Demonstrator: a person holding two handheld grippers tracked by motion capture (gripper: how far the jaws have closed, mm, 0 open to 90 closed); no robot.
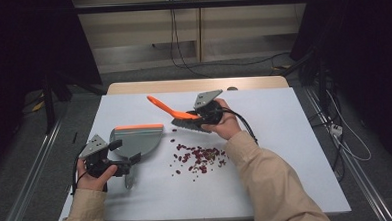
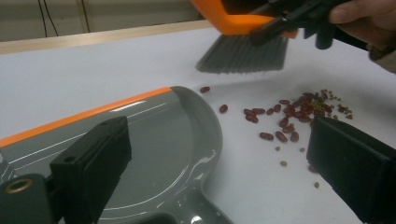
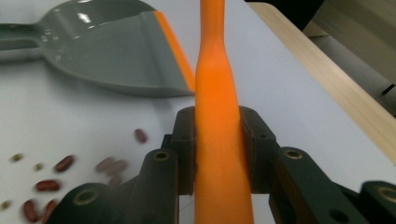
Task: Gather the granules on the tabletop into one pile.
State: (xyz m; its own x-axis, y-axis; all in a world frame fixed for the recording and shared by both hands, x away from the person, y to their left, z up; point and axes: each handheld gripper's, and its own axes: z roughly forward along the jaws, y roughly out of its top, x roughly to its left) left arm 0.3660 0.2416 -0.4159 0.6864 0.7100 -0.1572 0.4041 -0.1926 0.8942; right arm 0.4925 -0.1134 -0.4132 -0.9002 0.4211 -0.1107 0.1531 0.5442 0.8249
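While your right gripper (image 3: 217, 154) had its two black jaws clamped against the sides of the orange brush handle (image 3: 215, 93), your left gripper (image 2: 219, 168) stood with its jaws spread wide, nothing between them but the rim of the grey dustpan (image 2: 154, 140) and bare table. In the high view the brush (image 1: 176, 114) sat tilted above the white table cover (image 1: 286, 151), its handle pointing up and to the far left, its dark bristles (image 2: 243, 55) just clear of the surface. The dustpan (image 1: 135, 140) lay flat on the left, its orange lip on the far side, with your left gripper (image 1: 117, 166) near its handle at the near left. The red beans (image 1: 198, 158) lay scattered in a loose patch right of the dustpan and nearer to you than the brush, a few strays close to the pan's edge.
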